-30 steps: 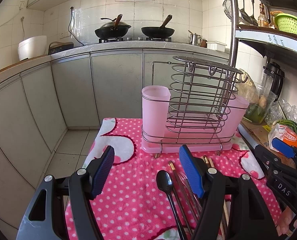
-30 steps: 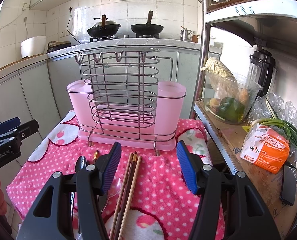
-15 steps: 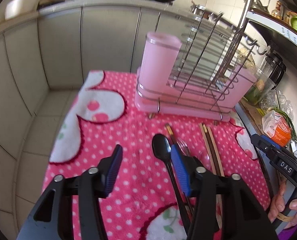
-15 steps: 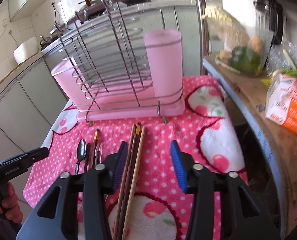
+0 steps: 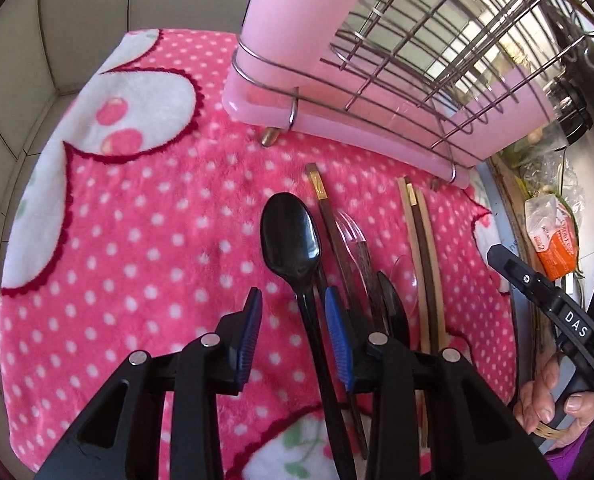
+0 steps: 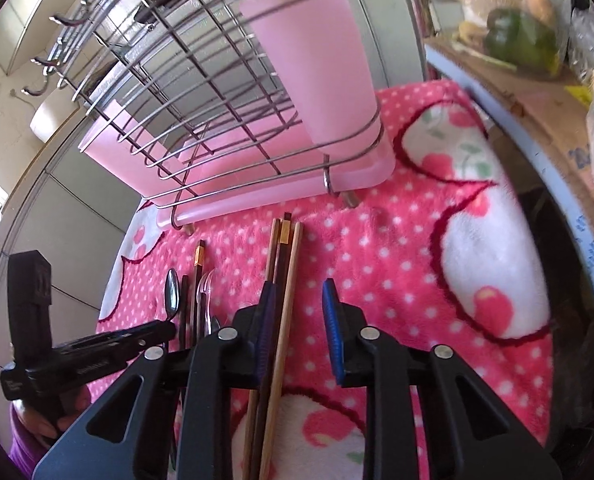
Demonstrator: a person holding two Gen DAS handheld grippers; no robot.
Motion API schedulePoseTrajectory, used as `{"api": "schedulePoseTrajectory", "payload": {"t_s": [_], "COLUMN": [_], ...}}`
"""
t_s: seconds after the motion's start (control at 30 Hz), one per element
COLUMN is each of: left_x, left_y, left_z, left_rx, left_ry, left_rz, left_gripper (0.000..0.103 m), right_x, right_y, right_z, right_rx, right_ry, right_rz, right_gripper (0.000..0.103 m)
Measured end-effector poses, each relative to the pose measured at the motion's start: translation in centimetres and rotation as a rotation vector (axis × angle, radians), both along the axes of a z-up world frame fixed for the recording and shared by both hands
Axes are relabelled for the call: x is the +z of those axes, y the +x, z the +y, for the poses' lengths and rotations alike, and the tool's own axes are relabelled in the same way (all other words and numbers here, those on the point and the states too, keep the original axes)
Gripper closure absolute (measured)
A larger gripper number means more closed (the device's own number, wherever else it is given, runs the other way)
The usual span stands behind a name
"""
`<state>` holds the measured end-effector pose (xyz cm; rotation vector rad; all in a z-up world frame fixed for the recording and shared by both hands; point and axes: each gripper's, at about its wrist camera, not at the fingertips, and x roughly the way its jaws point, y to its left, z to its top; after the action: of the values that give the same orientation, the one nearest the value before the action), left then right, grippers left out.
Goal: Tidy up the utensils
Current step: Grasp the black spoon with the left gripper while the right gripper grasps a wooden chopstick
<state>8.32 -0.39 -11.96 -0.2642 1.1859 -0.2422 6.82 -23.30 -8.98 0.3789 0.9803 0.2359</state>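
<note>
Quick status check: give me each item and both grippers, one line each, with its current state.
left gripper: open, fingers closing around the black spoon's handle, not yet pressing.
right gripper: open, fingers closing, one chopstick between them.
black spoon: flat on the cloth.
chopsticks: flat on the cloth, side by side.
clear plastic fork: flat among the utensils.
utensil rack: upright on the cloth; nothing seen inside.
</note>
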Motion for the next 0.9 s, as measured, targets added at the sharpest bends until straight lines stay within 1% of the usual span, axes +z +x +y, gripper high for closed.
{"api": "schedulePoseTrajectory", "payload": {"t_s": [0.03,0.07,0.1,0.2,0.23,0.43,0.7,0.9], "left_x": [-0.3,-0.6,-0.8,-1.0,-0.9,0.3,0.1,0.1], "left_y": [0.2,0.3,0.6,1.0,1.0,0.7,1.1,1.8], "left_z": [-0.3,-0.4,-0.6,-0.9,-0.9,0.4,1.8,1.3], "left_rx": [-0.006,-0.010,-0.014,-0.012,-0.012,-0.026,-0.022,-0.066], "left_ry": [0.006,0.012,0.012,0.001,0.002,0.028,0.063,0.102], "left_rz": [0.012,0.022,0.033,0.042,0.037,0.014,0.046,0.065], "left_gripper": [0.072,0.082,0.087,0.093,0.095,0.096,0.096,0.095], "right_x": [-0.2,-0.4,-0.6,-1.1,-1.6,-3.0,-3.7,-4.3], "right_y": [0.3,0.6,1.0,1.8,2.4,4.1,5.3,6.1], "right_z": [0.1,0.2,0.3,0.5,0.5,1.4,3.1,3.9], "right_rx": [0.003,0.005,0.007,0.012,0.010,0.015,0.039,0.057], "right_ry": [0.010,0.016,0.020,0.020,0.020,0.018,-0.025,-0.045], "right_rz": [0.009,0.017,0.027,0.050,0.070,0.130,0.165,0.207], "right_gripper": [0.079,0.079,0.079,0.084,0.084,0.085,0.090,0.090]}}
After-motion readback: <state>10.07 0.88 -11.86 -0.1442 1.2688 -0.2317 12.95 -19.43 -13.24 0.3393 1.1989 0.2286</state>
